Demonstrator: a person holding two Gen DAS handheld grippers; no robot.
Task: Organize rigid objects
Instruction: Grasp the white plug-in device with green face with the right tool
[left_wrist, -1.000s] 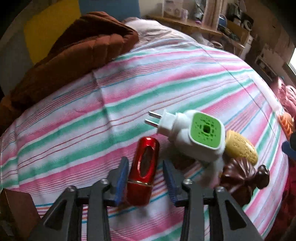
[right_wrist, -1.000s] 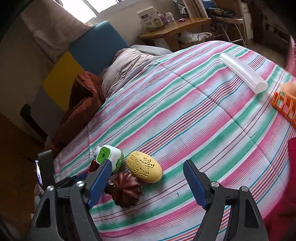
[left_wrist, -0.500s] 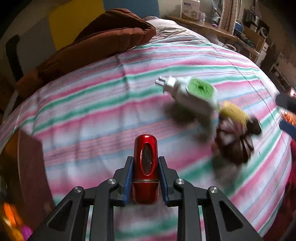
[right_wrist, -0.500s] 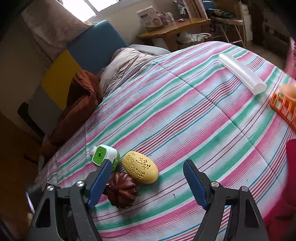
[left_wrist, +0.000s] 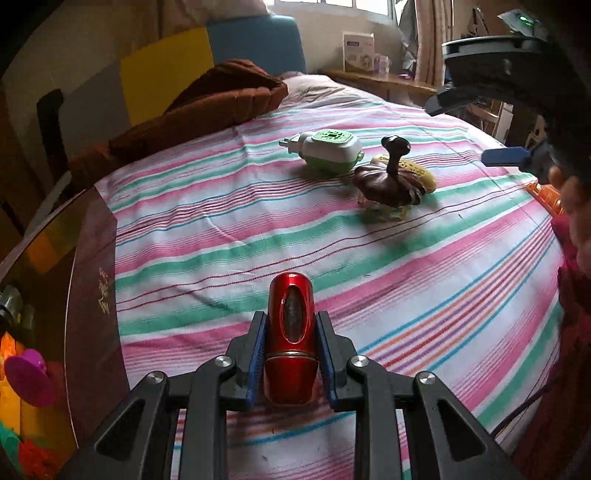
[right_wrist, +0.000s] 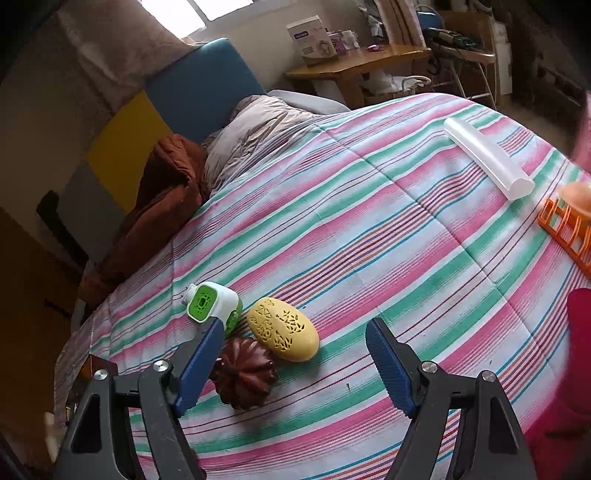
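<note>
Gripping red case (left_wrist: 291, 334) near bedspread (left_wrist: 369, 266) edge

A striped bedspread (right_wrist: 369, 229) is covering the bed, and a brown blanket (left_wrist: 207, 99) is lying bunched near the head, beside a grey pillow (right_wrist: 258, 125). A blue and yellow headboard (right_wrist: 199, 85) is standing behind them. A wooden desk (right_wrist: 354, 62) is sitting by the window, and a white box (right_wrist: 310, 38) is resting on it.

Glossy red metal cylinder (left_wrist: 291, 332), pink-green-white striped bedspread (right_wrist: 369, 221), perforated yellow oval case (right_wrist: 282, 329), green-faced white plug-in device (right_wrist: 212, 302), ribbed brown wooden lid (right_wrist: 243, 373)
</note>
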